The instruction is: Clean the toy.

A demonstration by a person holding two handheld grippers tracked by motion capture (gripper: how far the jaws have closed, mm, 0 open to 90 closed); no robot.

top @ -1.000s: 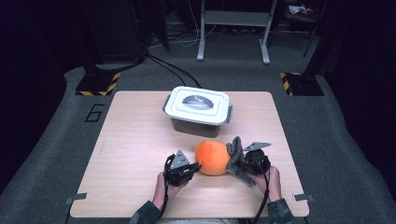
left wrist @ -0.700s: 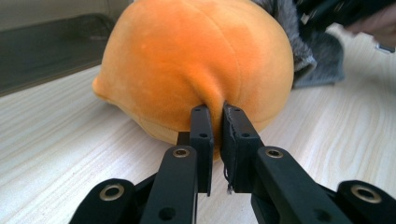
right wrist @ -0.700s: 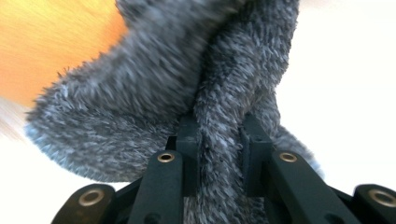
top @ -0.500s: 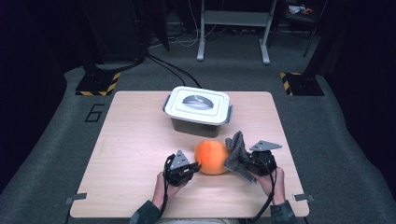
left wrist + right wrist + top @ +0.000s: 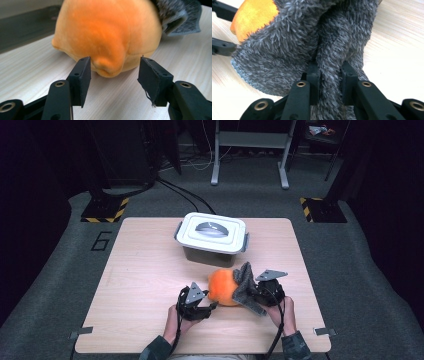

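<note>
An orange plush toy (image 5: pixel 222 287) lies near the table's front edge, with a grey fuzzy cloth (image 5: pixel 243 282) draped over its right side. My left gripper (image 5: pixel 212 306) sits at the toy's left. In the left gripper view its jaws (image 5: pixel 113 72) have just been opening and now stand apart on either side of a small orange nub of the plush toy (image 5: pixel 105 32), without pressing it. My right gripper (image 5: pixel 247 292) is shut on a fold of the grey cloth (image 5: pixel 287 55), pinched between its jaws (image 5: pixel 329 75). The orange plush (image 5: pixel 254 17) peeks out beyond.
A grey box with a white handled lid (image 5: pixel 212 234) stands closed just behind the toy, at the middle back of the wooden table (image 5: pixel 145 285). A person's hands hold both grippers at the front edge. Dark floor and stands surround the table.
The left gripper's jaws have opened and let go of the orange toy's nub. The right gripper has lifted slightly with the grey cloth still pinched.
</note>
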